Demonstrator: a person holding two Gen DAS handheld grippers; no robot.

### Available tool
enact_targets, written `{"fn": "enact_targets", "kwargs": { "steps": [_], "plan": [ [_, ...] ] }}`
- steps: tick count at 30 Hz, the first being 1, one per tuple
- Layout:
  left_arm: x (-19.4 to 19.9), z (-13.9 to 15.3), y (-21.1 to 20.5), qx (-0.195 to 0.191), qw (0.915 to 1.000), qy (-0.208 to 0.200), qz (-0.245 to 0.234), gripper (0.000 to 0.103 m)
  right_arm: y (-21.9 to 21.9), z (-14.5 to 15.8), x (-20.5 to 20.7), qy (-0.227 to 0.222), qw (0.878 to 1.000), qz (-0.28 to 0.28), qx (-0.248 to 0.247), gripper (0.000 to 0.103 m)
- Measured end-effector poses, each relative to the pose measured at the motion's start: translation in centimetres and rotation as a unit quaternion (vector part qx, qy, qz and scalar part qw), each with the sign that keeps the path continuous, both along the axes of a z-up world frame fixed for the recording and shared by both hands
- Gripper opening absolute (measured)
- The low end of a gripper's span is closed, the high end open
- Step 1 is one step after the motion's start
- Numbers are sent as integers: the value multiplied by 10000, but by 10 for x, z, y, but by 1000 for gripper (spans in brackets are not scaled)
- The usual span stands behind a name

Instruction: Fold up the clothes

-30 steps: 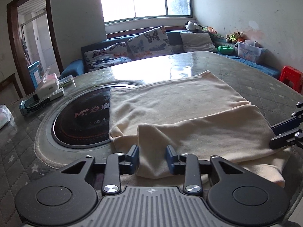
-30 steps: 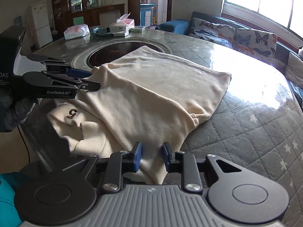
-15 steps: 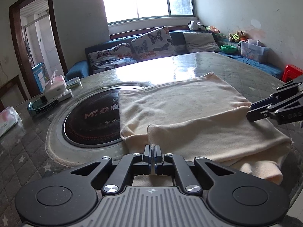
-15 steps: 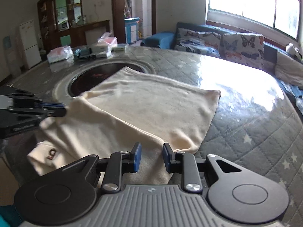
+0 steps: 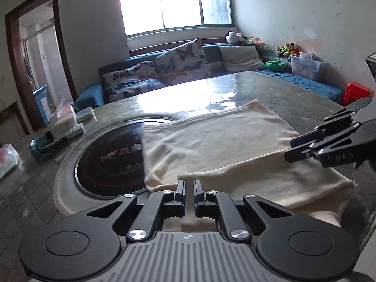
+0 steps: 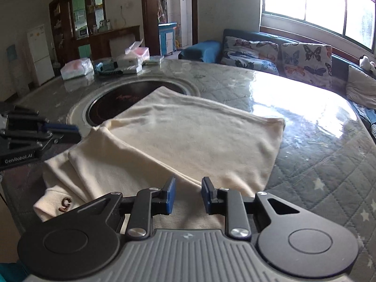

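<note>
On the round quilted grey table (image 5: 293, 87), the cream soft-knit garment (image 5: 218, 138) lies spread, its near part doubled over and one corner draped across the dark round hob inset (image 5: 110, 159). The left gripper (image 5: 188, 193) stands barely parted at the fold's edge; whether it pinches cloth I cannot tell. The right gripper (image 6: 186, 196) gapes loose over the fold. For a good fold, I'd want matching corners taken, lifted level.

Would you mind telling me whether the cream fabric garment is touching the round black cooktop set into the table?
Touching. The left wrist view shows the cream fabric garment lying over the round black cooktop, covering its right edge.
</note>
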State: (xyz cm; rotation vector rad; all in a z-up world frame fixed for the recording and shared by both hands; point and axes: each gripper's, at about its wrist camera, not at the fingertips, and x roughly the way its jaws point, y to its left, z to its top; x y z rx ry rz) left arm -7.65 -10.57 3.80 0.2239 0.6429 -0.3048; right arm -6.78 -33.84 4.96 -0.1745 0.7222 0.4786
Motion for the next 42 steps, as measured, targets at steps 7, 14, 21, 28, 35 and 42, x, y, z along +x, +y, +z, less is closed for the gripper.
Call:
{"fn": "enact_targets", "kwargs": {
  "steps": [7,14,21,28,35,42],
  "plan": [
    [2,-11,-4,219,9996,42,-188,19,9,-5,-15,91,9992,291,-240,24],
    [-24,-5,11,381,9978,-96,-525,43,18,-10,-29,180,9970,581,-478,24],
    [-74,3,27,850,9847,-468,-1447,46,14,10,-46,33,9965,713,-439,24],
    [-100,-22,9,1521,9580,-837,-2281,46,13,14,-63,64,9934,865,-757,28],
    [-87,-24,-1,1293,9607,-968,-2257,37,17,6,-83,-19,9860,1147,-1212,38],
    [-62,-4,0,690,9734,-943,-1973,13,33,-3,-100,-480,9704,1692,-1656,47]
  ]
}}
